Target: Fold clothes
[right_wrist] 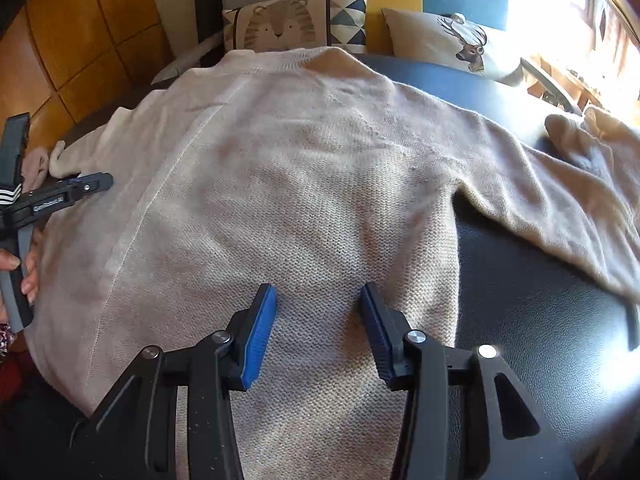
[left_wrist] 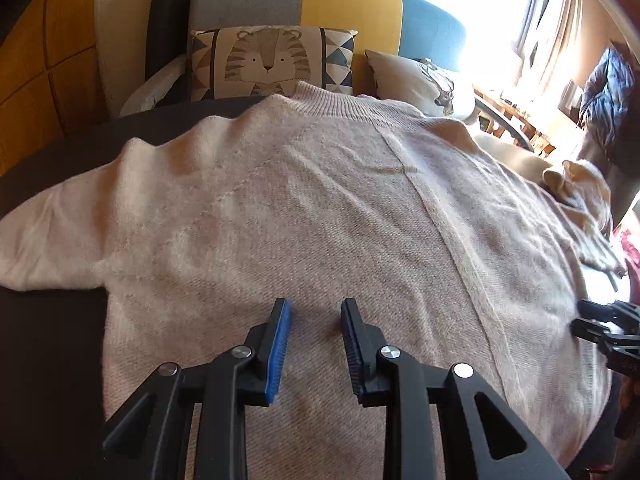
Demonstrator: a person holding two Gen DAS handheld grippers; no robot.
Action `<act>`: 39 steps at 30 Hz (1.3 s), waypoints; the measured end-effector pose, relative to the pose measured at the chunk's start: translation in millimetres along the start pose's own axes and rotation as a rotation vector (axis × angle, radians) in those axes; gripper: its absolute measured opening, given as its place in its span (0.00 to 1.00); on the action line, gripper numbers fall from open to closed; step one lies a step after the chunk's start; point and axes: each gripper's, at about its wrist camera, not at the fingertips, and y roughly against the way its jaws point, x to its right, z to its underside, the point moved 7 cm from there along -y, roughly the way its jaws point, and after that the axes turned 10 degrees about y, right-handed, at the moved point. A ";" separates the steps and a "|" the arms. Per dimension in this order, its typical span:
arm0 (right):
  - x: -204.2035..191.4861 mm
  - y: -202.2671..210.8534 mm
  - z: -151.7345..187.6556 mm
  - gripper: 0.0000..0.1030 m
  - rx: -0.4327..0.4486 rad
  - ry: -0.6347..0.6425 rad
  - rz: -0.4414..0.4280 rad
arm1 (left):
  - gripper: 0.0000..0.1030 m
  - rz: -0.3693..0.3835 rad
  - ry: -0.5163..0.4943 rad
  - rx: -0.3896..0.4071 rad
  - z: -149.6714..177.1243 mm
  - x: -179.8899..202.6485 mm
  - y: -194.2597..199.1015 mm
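Note:
A pale pink knitted sweater [left_wrist: 320,216] lies spread flat on a dark table [left_wrist: 48,344], collar away from me, both sleeves stretched out sideways. My left gripper [left_wrist: 316,308] hovers open over the sweater's lower left part, nothing between its blue pads. My right gripper [right_wrist: 318,294] stands open over the sweater [right_wrist: 280,184] near its right side seam, also holding nothing. The right gripper [left_wrist: 608,332] shows at the right edge of the left wrist view. In the right wrist view the left gripper [right_wrist: 64,192] appears at the left edge, held by a hand [right_wrist: 24,276].
Behind the table [right_wrist: 540,300] stands a grey, yellow and blue sofa [left_wrist: 352,4] with a tiger cushion [left_wrist: 272,60] and a deer cushion [right_wrist: 460,44]. A beige cloth [right_wrist: 592,136] lies at the far right beyond the sleeve. Wooden panels are on the left.

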 end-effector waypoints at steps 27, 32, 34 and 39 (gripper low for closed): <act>408.5 101.8 184.3 0.46 0.307 -1.307 0.122 | 0.29 -0.055 -0.073 0.075 11.3 7.5 2.4; 427.2 92.1 185.6 0.14 0.370 -1.369 0.101 | 0.29 -0.042 -0.063 0.073 10.8 5.4 2.5; 430.8 91.6 181.5 0.05 0.369 -1.356 0.106 | 0.29 -0.036 -0.058 0.072 10.5 5.1 2.1; 408.2 117.5 136.5 0.05 0.429 -1.244 0.070 | 0.29 -0.024 -0.050 0.071 9.8 4.2 1.1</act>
